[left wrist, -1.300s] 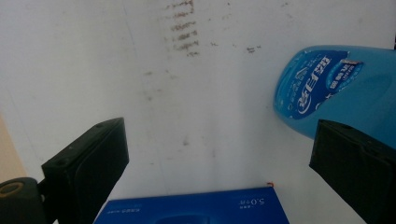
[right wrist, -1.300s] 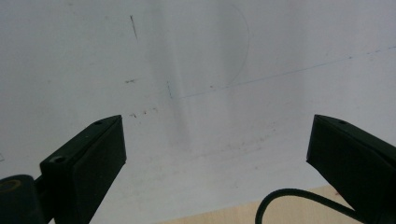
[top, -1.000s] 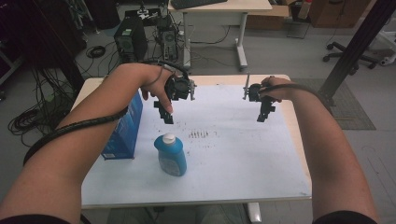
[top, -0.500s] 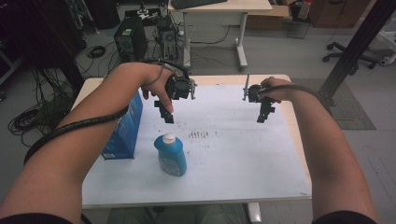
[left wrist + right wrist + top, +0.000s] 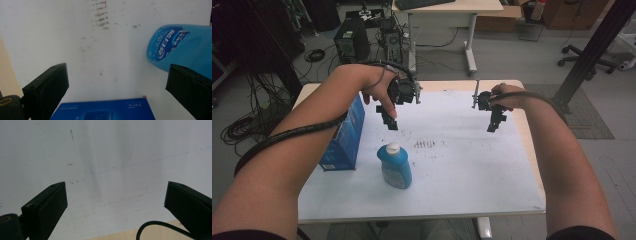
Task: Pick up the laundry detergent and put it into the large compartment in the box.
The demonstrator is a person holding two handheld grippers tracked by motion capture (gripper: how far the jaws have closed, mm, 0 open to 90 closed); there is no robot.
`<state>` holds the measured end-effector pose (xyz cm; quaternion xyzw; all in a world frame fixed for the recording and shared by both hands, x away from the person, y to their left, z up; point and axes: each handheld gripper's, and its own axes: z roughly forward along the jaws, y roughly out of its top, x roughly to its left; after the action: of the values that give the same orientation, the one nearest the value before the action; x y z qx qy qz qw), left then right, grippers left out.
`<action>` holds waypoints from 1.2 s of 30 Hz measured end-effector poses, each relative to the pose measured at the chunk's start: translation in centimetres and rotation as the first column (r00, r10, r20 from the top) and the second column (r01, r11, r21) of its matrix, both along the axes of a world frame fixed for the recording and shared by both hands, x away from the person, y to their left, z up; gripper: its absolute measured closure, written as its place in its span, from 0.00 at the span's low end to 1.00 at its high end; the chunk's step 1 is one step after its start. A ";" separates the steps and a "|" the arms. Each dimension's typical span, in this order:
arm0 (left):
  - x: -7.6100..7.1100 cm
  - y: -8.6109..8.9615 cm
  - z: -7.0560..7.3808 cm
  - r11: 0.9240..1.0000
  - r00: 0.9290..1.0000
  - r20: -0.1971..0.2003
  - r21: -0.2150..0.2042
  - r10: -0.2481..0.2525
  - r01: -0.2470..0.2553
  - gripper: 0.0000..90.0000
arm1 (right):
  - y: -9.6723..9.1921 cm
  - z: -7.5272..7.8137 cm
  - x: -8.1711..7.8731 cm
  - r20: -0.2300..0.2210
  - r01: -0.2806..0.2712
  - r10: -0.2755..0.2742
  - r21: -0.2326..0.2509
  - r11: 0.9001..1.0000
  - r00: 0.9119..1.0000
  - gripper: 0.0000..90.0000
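Blue is the color of the box [image 5: 343,137] standing at the left edge of the white table [image 5: 472,185], and I can read "5.0" on its label, upside down, in the left gripper view. Just to its right stands the blue bottle [image 5: 395,167] with a white cap; its label writing is too small to read. Above them hangs the left gripper [image 5: 390,121], jaws wide apart and holding nothing. Far to the right, the right gripper [image 5: 493,124] hangs over bare table, jaws apart too. I think the job has hardly begun, because nothing is picked up yet.
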<state>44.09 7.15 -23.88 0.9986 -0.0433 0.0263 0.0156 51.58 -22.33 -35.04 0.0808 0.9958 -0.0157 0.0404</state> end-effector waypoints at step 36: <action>-3.4 0.6 4.4 0.999 0.999 0.011 -0.018 -0.031 0.031 0.05 | 0.3 0.0 -0.3 0.001 -0.001 0.001 0.005 1.000 1.000 0.05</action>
<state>40.69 7.75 -19.50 0.9975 -0.0587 0.0318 0.0249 51.30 -21.99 -35.00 0.0802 0.9959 -0.0131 0.0407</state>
